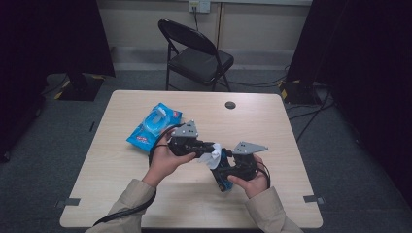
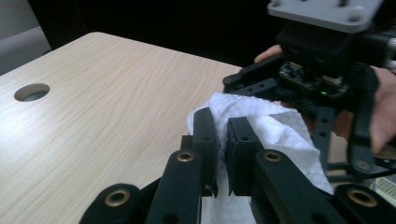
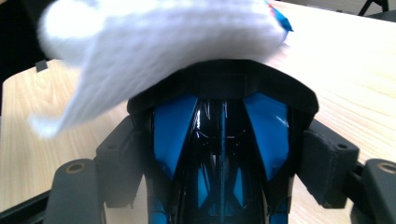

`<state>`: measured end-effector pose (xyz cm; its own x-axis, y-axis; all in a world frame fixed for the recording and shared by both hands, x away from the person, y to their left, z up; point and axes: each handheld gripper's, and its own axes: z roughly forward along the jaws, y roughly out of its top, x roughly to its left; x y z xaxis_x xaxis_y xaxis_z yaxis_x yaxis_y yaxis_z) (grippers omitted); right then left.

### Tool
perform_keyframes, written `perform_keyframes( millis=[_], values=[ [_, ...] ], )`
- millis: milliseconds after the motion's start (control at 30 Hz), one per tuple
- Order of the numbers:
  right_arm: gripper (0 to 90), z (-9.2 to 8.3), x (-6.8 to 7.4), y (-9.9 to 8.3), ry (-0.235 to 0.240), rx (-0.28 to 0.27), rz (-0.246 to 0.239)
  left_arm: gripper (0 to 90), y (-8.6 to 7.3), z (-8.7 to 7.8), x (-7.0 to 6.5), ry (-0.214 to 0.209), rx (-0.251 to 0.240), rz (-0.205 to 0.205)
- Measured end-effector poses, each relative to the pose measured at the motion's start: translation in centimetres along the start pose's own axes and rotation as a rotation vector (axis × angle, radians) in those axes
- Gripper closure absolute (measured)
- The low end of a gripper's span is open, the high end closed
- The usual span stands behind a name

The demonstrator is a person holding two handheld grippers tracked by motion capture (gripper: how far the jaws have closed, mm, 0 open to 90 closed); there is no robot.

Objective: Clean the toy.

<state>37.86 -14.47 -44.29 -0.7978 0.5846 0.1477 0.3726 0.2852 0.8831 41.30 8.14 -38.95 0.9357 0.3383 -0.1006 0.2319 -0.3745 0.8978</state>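
My left gripper (image 1: 206, 148) (image 2: 223, 126) is shut on a white wipe (image 1: 212, 156) (image 2: 275, 126), pinching a fold of it between its black pads. The wipe drapes over the far end of a glossy black-and-blue object (image 1: 222, 183) (image 3: 219, 140). My right gripper (image 1: 225, 174) (image 3: 224, 156) is shut on that object, its jaws pressing on both sides, and holds it just above the table's near middle. In the right gripper view the wipe (image 3: 154, 37) hides the object's tip. The two grippers are close together, almost touching.
A blue pack of wet wipes (image 1: 154, 127) lies on the light wooden table (image 1: 145, 194), left of the hands. A round cable hole (image 1: 230, 105) (image 2: 31, 92) is near the far edge. A black folding chair (image 1: 197, 53) stands beyond the table.
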Motion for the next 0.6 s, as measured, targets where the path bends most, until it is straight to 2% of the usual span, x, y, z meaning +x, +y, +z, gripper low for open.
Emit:
perform_keyframes(
  millis=[600],
  values=[
    [25.7,0.1,0.6,0.3,0.027,-0.008,-0.007,84.1,-0.8,1.6,1.3,0.028,-0.003,-0.060]
  ],
)
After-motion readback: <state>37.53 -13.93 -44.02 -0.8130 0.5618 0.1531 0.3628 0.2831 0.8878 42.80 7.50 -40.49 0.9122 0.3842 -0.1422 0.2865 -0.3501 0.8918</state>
